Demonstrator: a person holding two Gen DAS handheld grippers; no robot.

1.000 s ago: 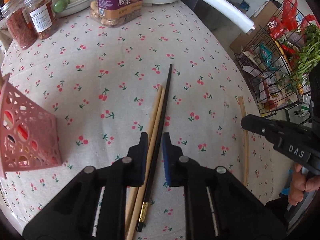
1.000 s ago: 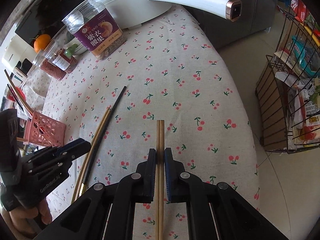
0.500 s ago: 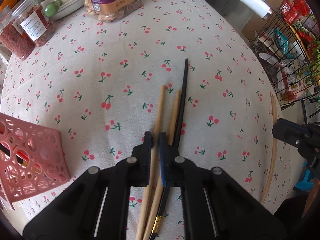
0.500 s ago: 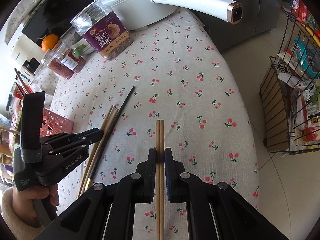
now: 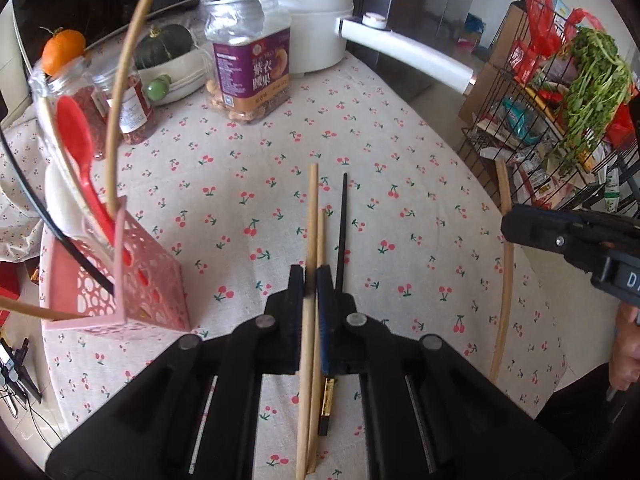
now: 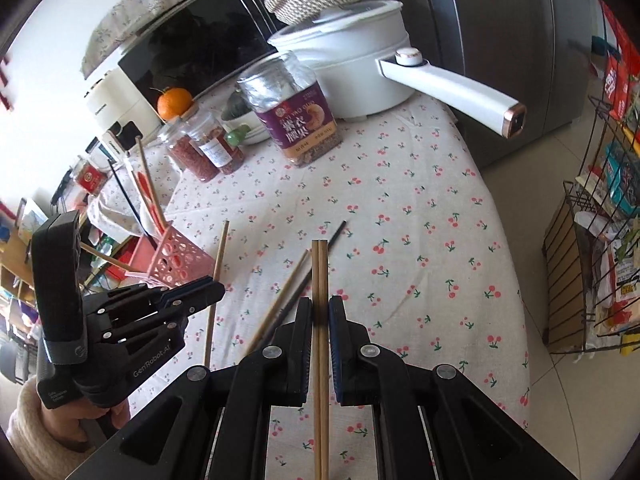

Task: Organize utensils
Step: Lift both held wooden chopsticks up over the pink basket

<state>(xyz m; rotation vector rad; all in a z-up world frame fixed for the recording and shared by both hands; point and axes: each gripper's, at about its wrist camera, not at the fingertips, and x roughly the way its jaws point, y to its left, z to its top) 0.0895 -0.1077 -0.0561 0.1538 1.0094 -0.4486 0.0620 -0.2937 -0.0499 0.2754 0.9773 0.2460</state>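
Pinching one wooden chopstick (image 5: 310, 240) between its closed jaws, the left gripper (image 5: 311, 280) holds it lifted above the cherry-print tablecloth (image 5: 240, 184); in the right wrist view that stick (image 6: 216, 276) sticks up out of the left gripper (image 6: 212, 292). Under it we see a second wooden chopstick (image 5: 320, 240) and a black chopstick (image 5: 341, 232) lying side by side on the cloth. The right gripper (image 6: 320, 312) is clamped on a pair of wooden chopsticks (image 6: 320, 280), held together, pointing forward over the cloth; from the left view they show as one pale stick (image 5: 505, 272) at the right table edge.

Left of the loose sticks sits a pink perforated basket (image 5: 152, 280), already holding a red spoon (image 5: 80, 152), a tall wooden stick (image 5: 120, 92) and a black stick. Behind: purple-label nut jar (image 5: 250, 68), white pot (image 5: 316, 8) with a long handle, two red-filled jars (image 6: 204, 148), an orange (image 5: 63, 50). A wire rack (image 5: 560, 128) of groceries stands off the right edge. The cloth between the left gripper and the basket is bare.
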